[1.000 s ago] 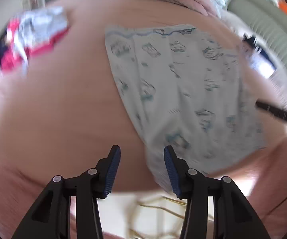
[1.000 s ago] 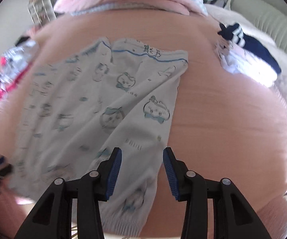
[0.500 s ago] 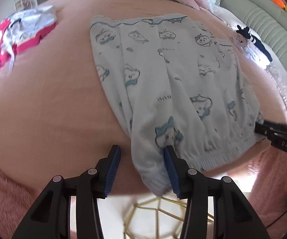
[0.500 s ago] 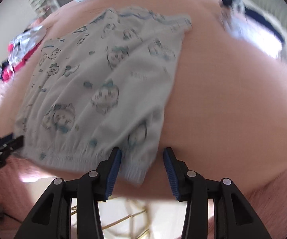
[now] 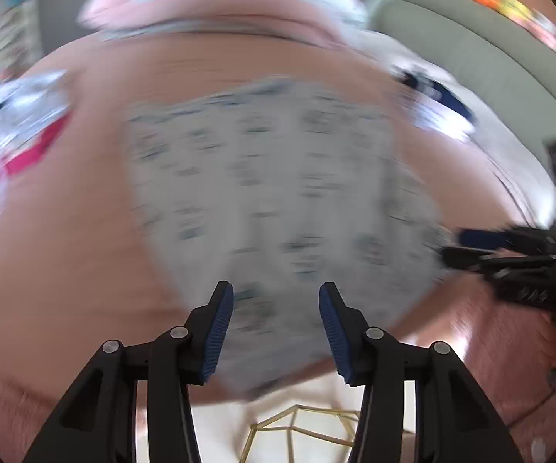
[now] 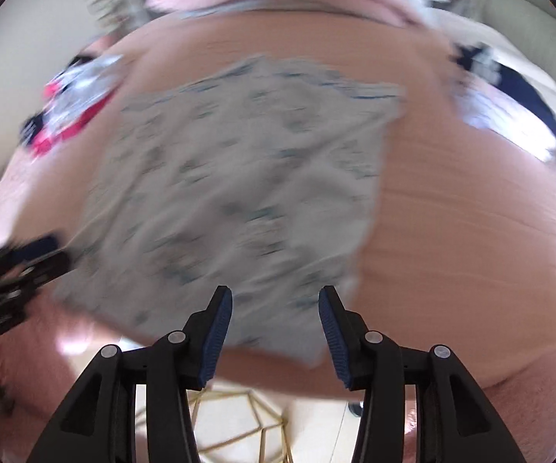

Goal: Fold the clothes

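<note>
Gaping wide and holding nothing, both the left gripper (image 5: 276, 326) and right gripper (image 6: 275, 326) hover near the printed garment's (image 5: 270, 193) hem; through blur, closing now probably catches only 1 layer, skewing the fold.

Bright daylight, heavy motion blur both views, fisheye warp + dark vignette at edges
</note>
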